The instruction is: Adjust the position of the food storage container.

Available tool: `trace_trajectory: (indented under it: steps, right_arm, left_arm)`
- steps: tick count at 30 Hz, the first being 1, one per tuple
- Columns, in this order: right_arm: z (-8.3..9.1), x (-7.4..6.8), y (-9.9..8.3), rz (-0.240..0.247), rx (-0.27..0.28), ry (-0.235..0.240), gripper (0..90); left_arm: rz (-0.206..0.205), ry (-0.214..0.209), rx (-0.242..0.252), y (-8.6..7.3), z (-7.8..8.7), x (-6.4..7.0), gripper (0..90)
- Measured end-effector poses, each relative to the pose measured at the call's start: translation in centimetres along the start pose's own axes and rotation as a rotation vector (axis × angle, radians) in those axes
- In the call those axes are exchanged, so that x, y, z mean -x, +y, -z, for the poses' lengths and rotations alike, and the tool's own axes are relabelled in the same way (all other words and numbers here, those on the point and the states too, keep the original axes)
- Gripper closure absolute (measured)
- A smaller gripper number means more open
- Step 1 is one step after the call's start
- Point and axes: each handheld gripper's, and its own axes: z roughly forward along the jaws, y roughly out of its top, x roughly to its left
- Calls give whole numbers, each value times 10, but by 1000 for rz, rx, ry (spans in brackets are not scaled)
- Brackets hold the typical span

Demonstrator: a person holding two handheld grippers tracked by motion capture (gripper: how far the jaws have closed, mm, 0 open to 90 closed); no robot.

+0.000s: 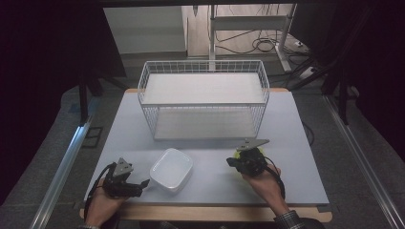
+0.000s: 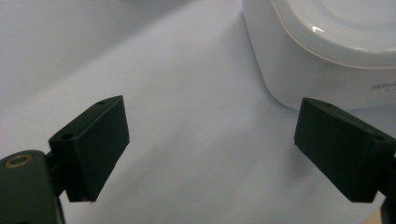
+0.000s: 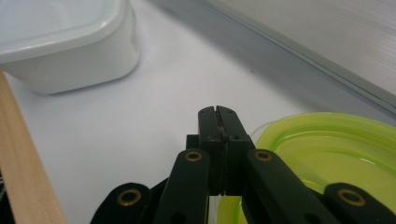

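Observation:
A white square container [image 1: 171,169] sits on the table near the front, left of centre. My left gripper [image 1: 142,185] is just left of it, low over the table and open. In the left gripper view the wide-apart jaws [image 2: 210,149] frame bare tabletop, with the container [image 2: 327,46] ahead on the right and nothing between the pads. My right gripper [image 1: 231,162] hovers over a yellow-green round lid [image 1: 236,154] at the front right. Its jaws [image 3: 218,114] are pressed together with nothing visible between them, and the lid [image 3: 327,154] lies flat beneath and to the right.
A white wire rack [image 1: 203,62] with two shelf levels stands at the back middle of the pale table [image 1: 286,138]. The table's wooden front edge [image 3: 23,158] runs close behind the grippers. Bare tabletop lies between the container and the lid. Dark curtains and cables surround the table.

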Motion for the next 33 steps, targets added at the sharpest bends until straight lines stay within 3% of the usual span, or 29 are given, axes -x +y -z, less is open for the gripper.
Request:
trace_trajectory:
  steps: [16, 18, 21, 23, 24, 28, 31, 33]
  right_arm:
    - [29, 46, -21, -128, 32, -112, 900]
    - [30, 48, -22, -139, 35, -115, 900]
    - [30, 43, -20, -118, 36, -117, 900]
    - [29, 41, -19, -109, 39, -115, 900]
    - [28, 36, -17, -91, 39, -112, 900]
    - [25, 29, -16, -67, 44, -101, 900]
    - [25, 28, -15, -71, 48, -80, 900]
    - [23, 27, -14, -79, 41, -48, 900]
  left_arm:
    - [-11, -32, -9, 2, 0, 3, 110]
    - [-6, -41, -6, 2, 0, 4, 118]
    - [10, -75, 8, 2, 3, 10, 153]
    - [5, -87, 11, 3, 4, 14, 223]
    - [-11, -108, 12, 4, 7, 23, 295]
    - [-23, -119, -15, 9, 8, 39, 588]
    - [-26, -105, -39, 10, 7, 42, 750]
    - [17, -142, -23, 9, 7, 39, 835]
